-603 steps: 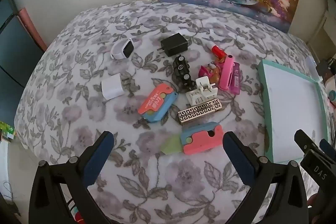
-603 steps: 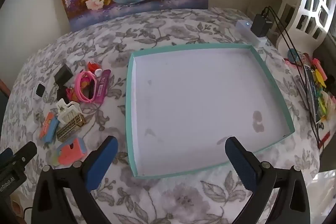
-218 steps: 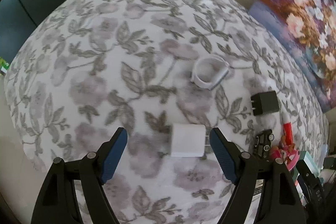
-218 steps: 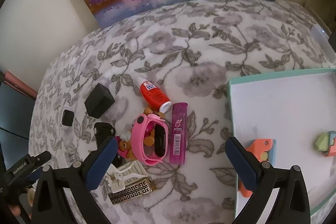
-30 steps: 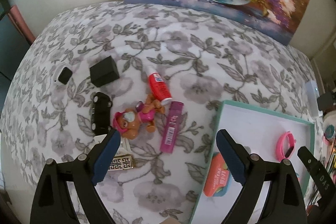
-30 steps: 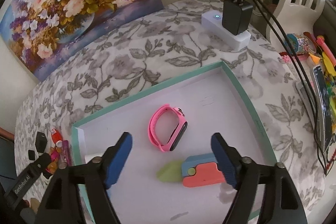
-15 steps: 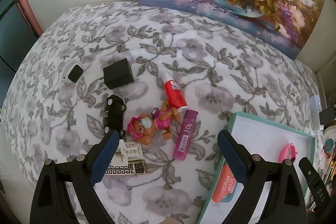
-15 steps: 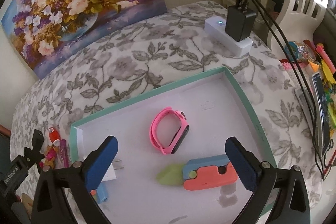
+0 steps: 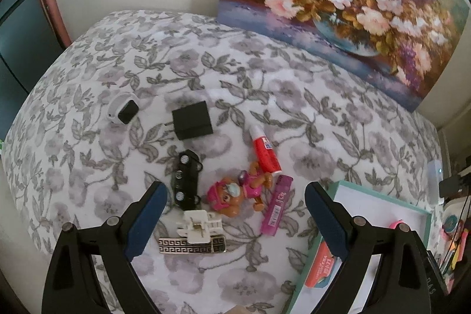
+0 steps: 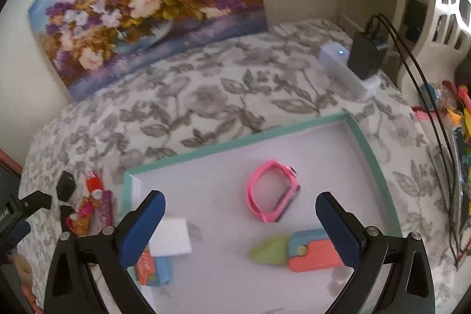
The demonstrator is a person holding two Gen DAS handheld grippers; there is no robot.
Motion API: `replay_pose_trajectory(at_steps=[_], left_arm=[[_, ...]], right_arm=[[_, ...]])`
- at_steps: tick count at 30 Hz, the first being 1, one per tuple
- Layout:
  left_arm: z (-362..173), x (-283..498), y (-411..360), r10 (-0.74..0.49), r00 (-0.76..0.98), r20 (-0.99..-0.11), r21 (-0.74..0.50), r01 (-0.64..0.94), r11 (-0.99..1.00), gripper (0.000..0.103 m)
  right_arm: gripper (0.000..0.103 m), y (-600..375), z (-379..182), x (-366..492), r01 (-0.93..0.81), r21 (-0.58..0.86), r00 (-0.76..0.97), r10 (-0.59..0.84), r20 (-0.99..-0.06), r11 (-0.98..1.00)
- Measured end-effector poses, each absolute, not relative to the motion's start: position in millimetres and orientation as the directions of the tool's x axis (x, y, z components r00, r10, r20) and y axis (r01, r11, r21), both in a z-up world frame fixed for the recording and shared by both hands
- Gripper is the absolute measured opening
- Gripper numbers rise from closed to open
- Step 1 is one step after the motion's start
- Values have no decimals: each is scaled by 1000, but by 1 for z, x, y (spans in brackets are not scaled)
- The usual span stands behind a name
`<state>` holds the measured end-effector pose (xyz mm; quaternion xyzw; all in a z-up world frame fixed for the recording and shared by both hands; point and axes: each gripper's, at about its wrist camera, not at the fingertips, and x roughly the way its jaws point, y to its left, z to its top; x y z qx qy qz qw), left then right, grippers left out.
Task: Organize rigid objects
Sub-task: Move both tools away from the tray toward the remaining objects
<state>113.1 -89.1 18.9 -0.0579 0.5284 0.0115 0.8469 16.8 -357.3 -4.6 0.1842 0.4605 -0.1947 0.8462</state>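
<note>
In the left wrist view the left gripper hangs wide open and empty over the floral cloth, above seven loose things: one white smartwatch, one black charger, one black toy car, one red tube, one pup figure, one magenta lighter and one white clip on a patterned bar. In the right wrist view the right gripper, its jaws just opened to their widest with nothing between them, hovers over the teal-rimmed tray, which holds four things: one pink watch, one white charger and two orange-and-blue folding toys, one near left, one near right.

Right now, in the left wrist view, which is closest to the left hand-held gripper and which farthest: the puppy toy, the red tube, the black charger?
From the left hand-held gripper:
1. Puppy toy, just ahead, between the fingers.
2. Red tube, beyond it, slightly right.
3. Black charger, farthest, up and left.
</note>
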Motion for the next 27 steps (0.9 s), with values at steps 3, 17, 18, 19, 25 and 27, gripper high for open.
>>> replay_pose_trajectory(at_steps=[3,17,18,19,25,27], left_arm=[[22,112,-79,-48,446,-894,-100,-94,991,95],[31,113,-29,-57,460,-886,-143,-152,978,95],[30,113,-25,-56,458,-887,-142,-156,977,95],[30,112,-21,-54,458,-888,-142,-159,977,95],[31,112,8,-25,459,-888,-133,-203,970,95],[31,112,18,-21,458,-889,-132,-212,968,95]], right_arm=[[103,-352,-2,18,489,152,530,-155,-833,859],[103,-332,-13,29,460,134,501,-132,-855,878],[103,-329,-12,30,451,148,509,-117,-853,880],[103,-326,-10,32,441,165,521,-102,-848,882],[103,-295,1,44,371,204,577,-53,-815,906],[103,-285,4,49,346,213,582,-31,-813,914]])
